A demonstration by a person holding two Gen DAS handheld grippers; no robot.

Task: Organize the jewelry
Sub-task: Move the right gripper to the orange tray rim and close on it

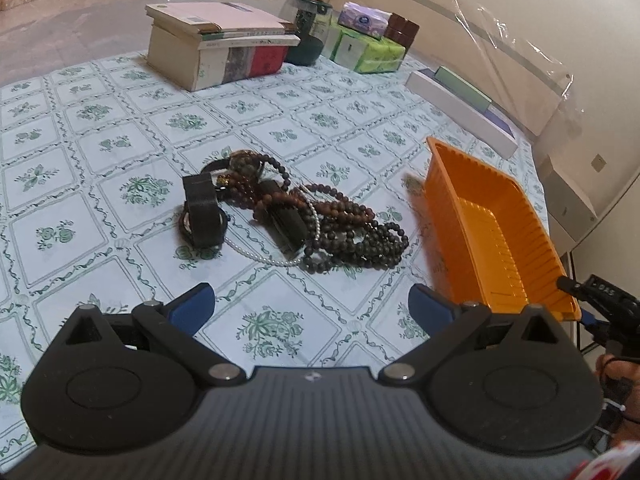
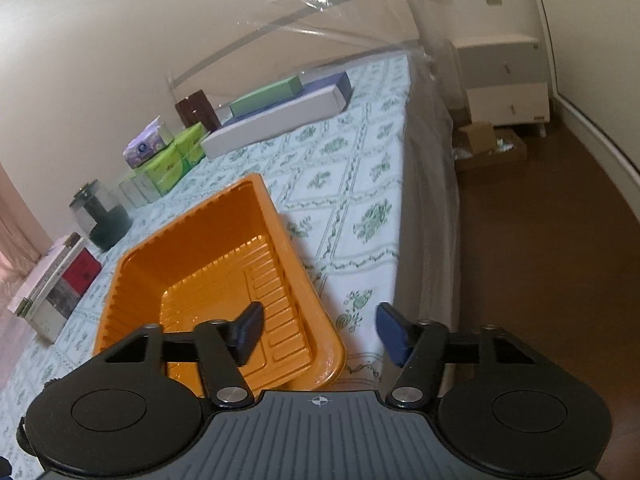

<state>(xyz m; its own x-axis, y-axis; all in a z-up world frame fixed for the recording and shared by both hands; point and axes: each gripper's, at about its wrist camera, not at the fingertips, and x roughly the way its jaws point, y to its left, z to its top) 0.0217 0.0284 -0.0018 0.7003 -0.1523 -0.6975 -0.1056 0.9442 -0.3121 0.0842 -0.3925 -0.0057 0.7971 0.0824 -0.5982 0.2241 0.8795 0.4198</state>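
On the floral-patterned tabletop [image 1: 120, 148], going left to right, a stack of books [image 1: 220, 46] sits at the far edge, then a dark jar [image 1: 306, 32] and tissue packs [image 1: 366, 40], all well away from the work. Nearer the middle lies the jewelry pile [image 1: 296, 216] — dark bead strands tangled over one another, a thin white pearl strand [image 1: 280, 258] looping out at the near side, and what look like black watch straps [image 1: 202, 212] at its left, one standing on edge. Nothing in the heap appears separated; it reads as a single knot. To its right, near but apart from it, stands the orange tray [image 1: 492, 232], and both views show its ribbed floor bare: no piece has gone in. The left gripper [image 1: 312, 300] hovers short of the pile with its jaws spread wide and nothing between them. The right gripper [image 2: 320, 330] sits over the tray's near corner, jaws likewise wide and empty — one finger above the tray floor, the other beyond the rim over the cloth. By this evidence the task is at its very start: every item is left to lift out, untangle and move across, the interlocked bead strands likely being the slowest part.
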